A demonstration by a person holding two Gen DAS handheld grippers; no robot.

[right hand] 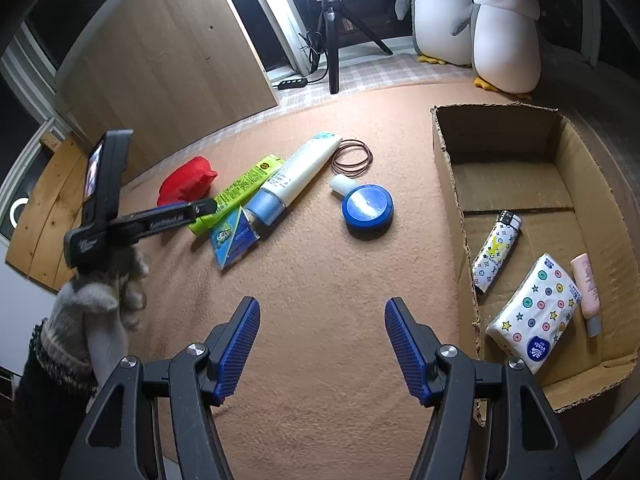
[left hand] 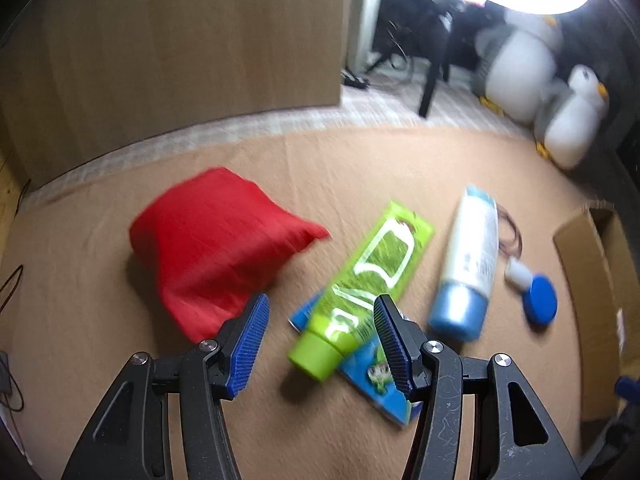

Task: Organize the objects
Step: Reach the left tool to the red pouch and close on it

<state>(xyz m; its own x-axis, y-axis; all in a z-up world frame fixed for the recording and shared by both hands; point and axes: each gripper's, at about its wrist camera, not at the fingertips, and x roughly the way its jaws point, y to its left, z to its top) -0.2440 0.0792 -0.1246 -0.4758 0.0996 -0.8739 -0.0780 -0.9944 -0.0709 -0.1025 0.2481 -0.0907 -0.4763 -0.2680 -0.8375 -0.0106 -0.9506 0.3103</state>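
Left wrist view shows the left claw (left hand: 320, 330) half open and empty above the glossy green tube (left hand: 362, 284), which lies across a flat blue packet (left hand: 368, 368) mid-worktop (left hand: 400, 168). Closing now risks pinching both, or the slick tube squirting free. The right claw (right hand: 322, 336) hangs parted, empty, beside the corrugated cardboard box (right hand: 452, 184).

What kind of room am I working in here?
Probably a room at home set up for filming, working on a soft peach-covered surface: two plush penguins by the wall, a ring light on a tripod, and a cardboard box holding toiletries.
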